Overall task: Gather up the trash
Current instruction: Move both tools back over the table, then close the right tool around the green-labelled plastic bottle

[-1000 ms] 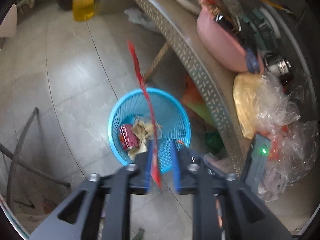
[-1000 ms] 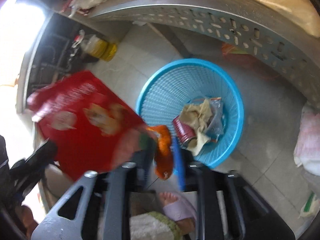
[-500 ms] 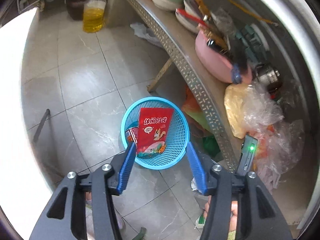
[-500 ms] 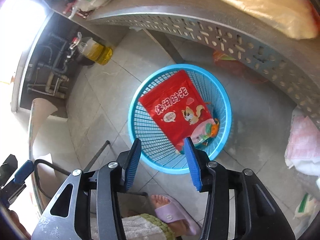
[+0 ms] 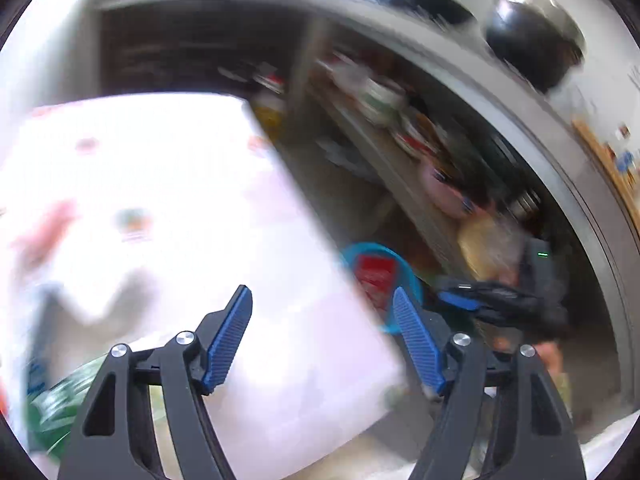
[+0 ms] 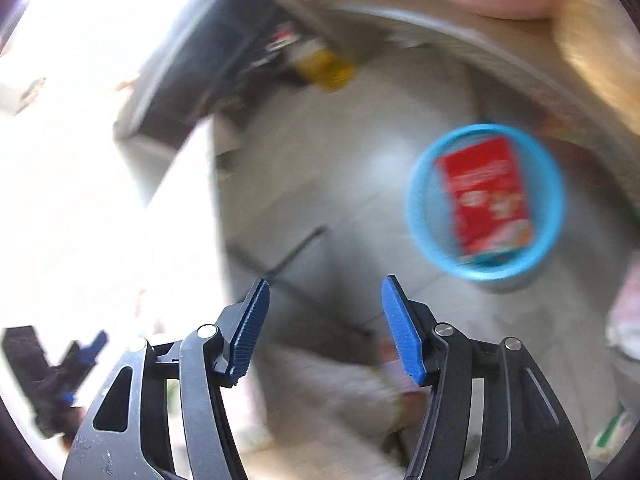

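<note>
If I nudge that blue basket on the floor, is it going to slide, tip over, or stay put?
The blue basket is probably light: its wall looks thin and it holds little beyond a flat red packet, so a nudge would likely slide it across the smooth floor. It looks wide and low, so tipping seems less likely, though the blur hides detail.

The left tongs (image 5: 322, 344) were held tilted downward, their blue-padded jaws spread wide; the jaws had just been opening, and nothing was gripped between them. The right tongs (image 6: 324, 328) were likewise angled downward, their jaws parted, having just been opening, with nothing between the pads. A foot was glimpsed, blurred, below the right tongs.
</note>
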Available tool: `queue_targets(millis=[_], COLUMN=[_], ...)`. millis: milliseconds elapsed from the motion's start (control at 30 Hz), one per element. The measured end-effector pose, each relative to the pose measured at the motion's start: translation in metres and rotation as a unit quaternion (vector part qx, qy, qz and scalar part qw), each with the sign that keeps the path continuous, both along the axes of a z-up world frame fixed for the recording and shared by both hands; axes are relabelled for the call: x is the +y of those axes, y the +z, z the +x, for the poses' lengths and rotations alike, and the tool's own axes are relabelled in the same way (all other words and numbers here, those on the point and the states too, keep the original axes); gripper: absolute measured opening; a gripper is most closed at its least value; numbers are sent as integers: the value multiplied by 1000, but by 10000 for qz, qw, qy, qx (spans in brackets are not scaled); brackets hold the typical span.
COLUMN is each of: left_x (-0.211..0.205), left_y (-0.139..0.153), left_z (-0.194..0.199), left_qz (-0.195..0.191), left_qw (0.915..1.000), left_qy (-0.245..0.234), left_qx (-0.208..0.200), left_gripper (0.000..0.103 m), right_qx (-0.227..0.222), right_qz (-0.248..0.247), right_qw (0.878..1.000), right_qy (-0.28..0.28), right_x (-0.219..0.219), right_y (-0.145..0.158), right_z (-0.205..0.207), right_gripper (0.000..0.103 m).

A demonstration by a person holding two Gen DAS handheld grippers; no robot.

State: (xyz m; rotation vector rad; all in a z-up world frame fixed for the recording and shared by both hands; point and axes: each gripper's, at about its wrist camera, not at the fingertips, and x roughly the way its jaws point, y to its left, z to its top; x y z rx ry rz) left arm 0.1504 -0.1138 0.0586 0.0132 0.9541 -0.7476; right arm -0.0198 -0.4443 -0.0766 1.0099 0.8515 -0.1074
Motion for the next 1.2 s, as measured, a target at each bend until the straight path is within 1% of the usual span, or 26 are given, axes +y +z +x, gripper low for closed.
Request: queue_targets(millis=[67,100,167,200,267,300,400,467,533,600,700,767,833,1033,1200], left_x=[47,65,104,121,148,159,180,183,175,161,150,149,149,153,154], left_y=[4,6,8,9,9,8,4,-1,-9,-18,-33,-40,-46,-46,-45], left_z=[-4,-6,-10,-14,-14,-12,-11,-7,-2,5,15,18,20,17,14], left_qz=[-45,-73,-169,-219,-179,-159,-289,-398,-352,-222,93,124,182,79,-60], left_qw=[9986,9972,9927,9899,9841,9811,9762,9771,9812,9848,9868,9884,9887,9896,9901], left_qy=[529,743,1187,1383,1745,1906,2129,2074,1883,1713,1618,1513,1478,1413,1361], left_qx=[-67,-74,-130,-200,-293,-307,-281,-258,-221,-198,-13,81,186,261,341], left_gripper=[71,71,71,71,71,71,71,71,71,71,71,71,71,71,71], right_qx=[-221,-320,-491,-547,-587,-567,-335,-84,127,280,476,572,614,771,874], right_qz=[40,-55,-164,-146,-8,96,580,811,1026,1202,1351,1547,1637,1896,1904], right_qw=[9988,9972,9917,9882,9785,9746,9667,9645,9653,9674,9708,9701,9700,9663,9680], right_qy=[430,670,1181,1422,1976,2166,2469,2511,2396,2210,1924,1782,1688,1562,1385], right_x=[29,45,77,93,127,141,177,195,204,206,206,207,210,220,224], right_y=[17,27,42,47,53,53,43,32,20,7,-8,-17,-21,-35,-31], right_z=[16,25,44,53,73,81,100,111,119,126,134,139,145,159,159], right_gripper=[61,61,66,67,68,68,72,73,74,74,74,74,74,75,75])
